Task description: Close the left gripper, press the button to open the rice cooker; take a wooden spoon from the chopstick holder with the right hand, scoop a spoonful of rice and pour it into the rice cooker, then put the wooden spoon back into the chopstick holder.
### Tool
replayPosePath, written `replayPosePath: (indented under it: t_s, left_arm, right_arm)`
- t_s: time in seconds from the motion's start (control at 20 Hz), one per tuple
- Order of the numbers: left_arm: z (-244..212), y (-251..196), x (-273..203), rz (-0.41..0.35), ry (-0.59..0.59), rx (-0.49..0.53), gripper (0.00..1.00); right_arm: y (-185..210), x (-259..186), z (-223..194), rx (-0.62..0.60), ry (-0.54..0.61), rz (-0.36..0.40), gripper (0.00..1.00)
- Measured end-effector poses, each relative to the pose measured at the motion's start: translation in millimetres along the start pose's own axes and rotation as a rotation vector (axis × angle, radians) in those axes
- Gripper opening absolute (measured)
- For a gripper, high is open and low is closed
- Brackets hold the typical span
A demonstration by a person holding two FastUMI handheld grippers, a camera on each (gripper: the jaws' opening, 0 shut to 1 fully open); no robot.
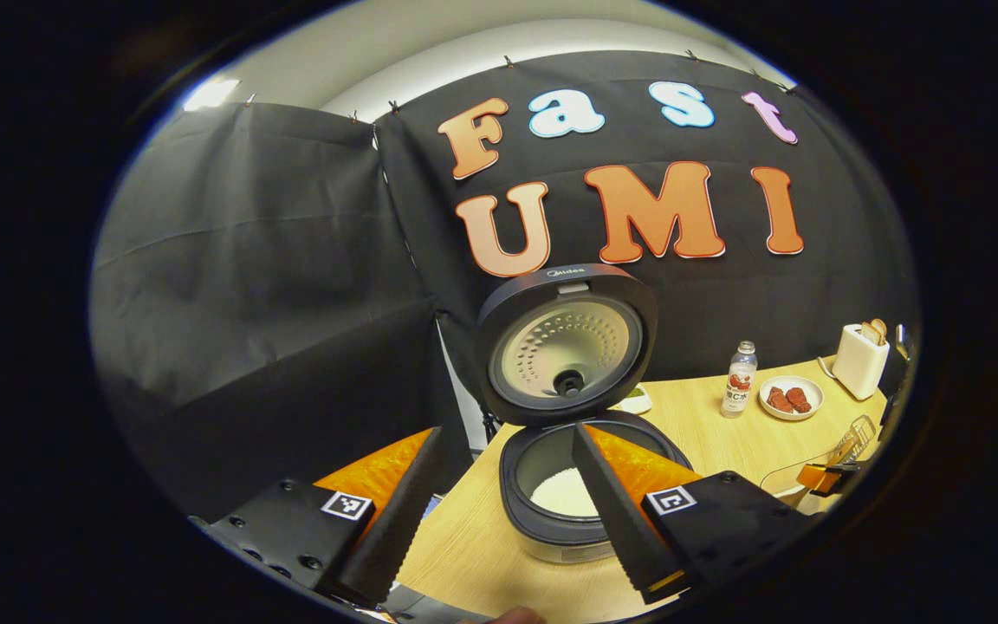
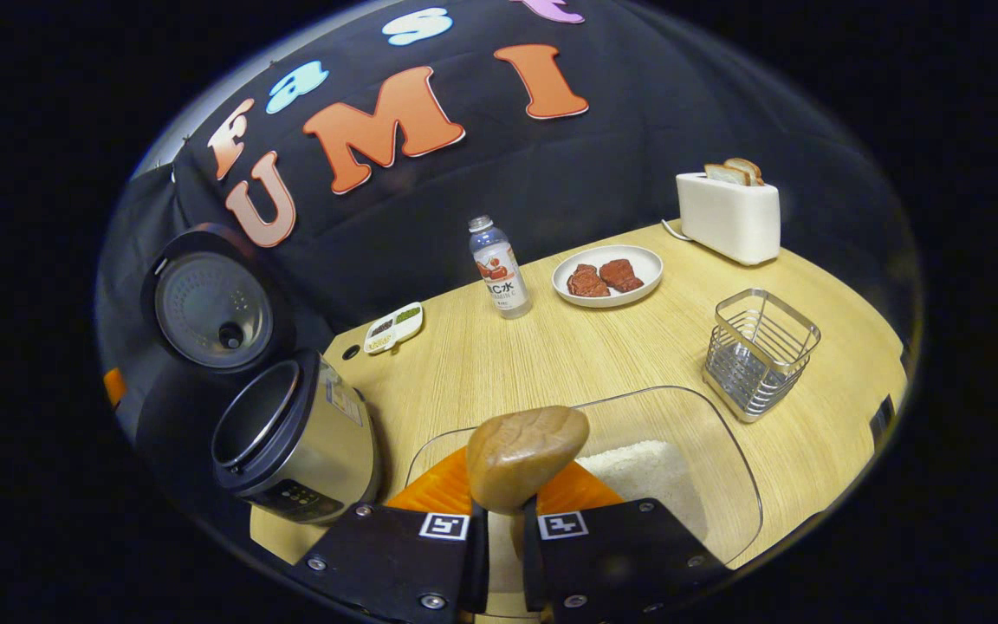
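The rice cooker (image 1: 564, 511) stands open, its lid (image 1: 564, 347) upright and white rice in the pot. My left gripper (image 1: 506, 431) hangs open just in front of it, fingers wide apart with nothing between them. In the right gripper view, my right gripper (image 2: 503, 520) is shut on the handle of the wooden spoon (image 2: 525, 455). The spoon's bowl sits over the near end of a glass container (image 2: 724, 451) that holds rice (image 2: 646, 468). The wire chopstick holder (image 2: 759, 351) stands to the right. The cooker (image 2: 291, 433) is at the left, lid (image 2: 213, 299) raised.
On the wooden table (image 2: 551, 355) stand a drink bottle (image 2: 499, 269), a plate with meat (image 2: 607, 277), a white toaster with bread (image 2: 729, 212) and a small dish (image 2: 393, 328). The black cloth wall runs behind the table.
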State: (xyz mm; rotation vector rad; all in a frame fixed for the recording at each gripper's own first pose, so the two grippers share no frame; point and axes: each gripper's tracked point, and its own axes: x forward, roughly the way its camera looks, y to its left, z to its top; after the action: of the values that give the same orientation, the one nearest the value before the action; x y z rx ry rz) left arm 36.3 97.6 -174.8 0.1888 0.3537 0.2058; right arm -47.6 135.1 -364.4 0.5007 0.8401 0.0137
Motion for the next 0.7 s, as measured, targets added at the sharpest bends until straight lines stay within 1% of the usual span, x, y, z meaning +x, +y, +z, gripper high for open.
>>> replayPosePath:
  t_s: [0.25,0.3,0.35,0.5,0.6,0.65,0.7]
  left_arm:
    - [-1,-1,1,-0.005,0.008,0.009,0.92]
    - [-1,-3,2,-0.008,0.011,0.014,0.99]
    - [-1,-4,3,-0.01,0.011,0.016,0.92]
    - [3,-8,3,-0.019,0.006,0.021,0.92]
    - [4,-12,3,-0.025,0.004,0.024,0.92]
    - [3,-14,2,-0.028,0.002,0.025,0.92]
    - [3,-15,2,-0.031,0.003,0.025,0.92]
  right_arm:
    - [-6,5,1,0.13,0.008,0.027,0.15]
    - [-7,6,1,0.149,0.009,0.03,0.15]
    - [-7,6,1,0.169,0.013,0.034,0.15]
    - [-9,7,1,0.231,0.033,0.05,0.15]
    - [-2,6,1,0.282,0.046,0.077,0.15]
    - [0,3,2,0.284,0.046,0.089,0.15]
    - [2,4,2,0.268,0.046,0.091,0.11]
